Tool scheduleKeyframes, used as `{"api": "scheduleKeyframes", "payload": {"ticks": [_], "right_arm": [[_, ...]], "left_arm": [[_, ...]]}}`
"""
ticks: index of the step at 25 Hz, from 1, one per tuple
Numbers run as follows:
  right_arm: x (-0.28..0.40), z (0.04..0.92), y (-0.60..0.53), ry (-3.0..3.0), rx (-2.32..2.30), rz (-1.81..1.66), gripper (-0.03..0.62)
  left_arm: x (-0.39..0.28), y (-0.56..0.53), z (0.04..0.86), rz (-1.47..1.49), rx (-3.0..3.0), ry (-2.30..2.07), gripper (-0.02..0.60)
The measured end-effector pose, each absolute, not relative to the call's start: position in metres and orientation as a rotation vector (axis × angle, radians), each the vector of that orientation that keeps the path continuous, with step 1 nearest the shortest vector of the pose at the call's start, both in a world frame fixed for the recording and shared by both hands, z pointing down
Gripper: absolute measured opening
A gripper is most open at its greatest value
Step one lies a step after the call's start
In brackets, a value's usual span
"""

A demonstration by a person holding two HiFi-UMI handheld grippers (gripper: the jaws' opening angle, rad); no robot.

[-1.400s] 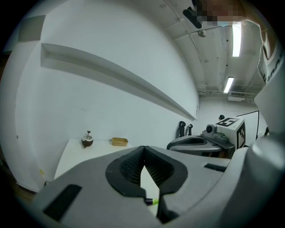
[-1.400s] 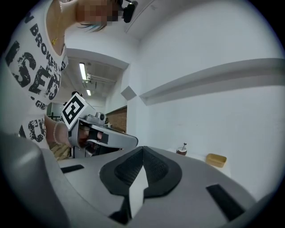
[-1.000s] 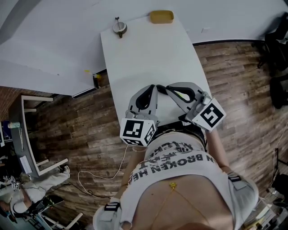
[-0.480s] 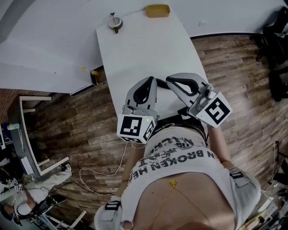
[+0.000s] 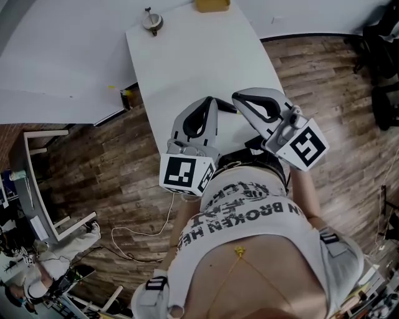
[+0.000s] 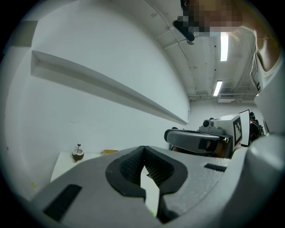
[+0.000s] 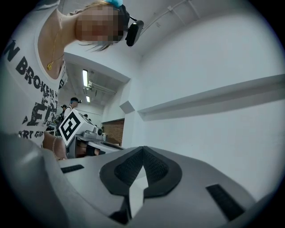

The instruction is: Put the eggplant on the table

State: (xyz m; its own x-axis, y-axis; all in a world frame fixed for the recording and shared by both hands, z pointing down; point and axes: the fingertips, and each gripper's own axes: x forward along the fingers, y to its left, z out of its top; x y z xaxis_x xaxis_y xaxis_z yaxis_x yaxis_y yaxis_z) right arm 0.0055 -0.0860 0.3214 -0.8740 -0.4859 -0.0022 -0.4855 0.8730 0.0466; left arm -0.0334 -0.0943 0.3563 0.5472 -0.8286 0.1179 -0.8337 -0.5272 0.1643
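Where the eggplant lies cannot be told, since no view shows it clearly. The grey left gripper [image 5: 212, 101] and the grey right gripper [image 5: 237, 95] are held about level, side by side over the near end of the long white table [image 5: 187, 56]. Their tips are close together, and each has its black ribbed jaws closed on nothing. A small brown round cup [image 5: 151, 20] and a yellow tray [image 5: 212, 5] stand at the far end. Compared with a second ago, the right gripper sits slightly higher, and both pairs of jaws are unchanged.
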Motion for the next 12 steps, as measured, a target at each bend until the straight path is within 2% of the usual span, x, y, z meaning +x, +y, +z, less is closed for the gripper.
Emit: {"api": "scheduleKeyframes", "payload": {"ticks": [12], "right_arm": [[0.0101,0.3191,-0.0867,-3.032,0.802,-0.072,0.008]], "left_arm": [[-0.0296,-0.0911,0.3552,0.056,2.586,-1.391,-0.002]]}}
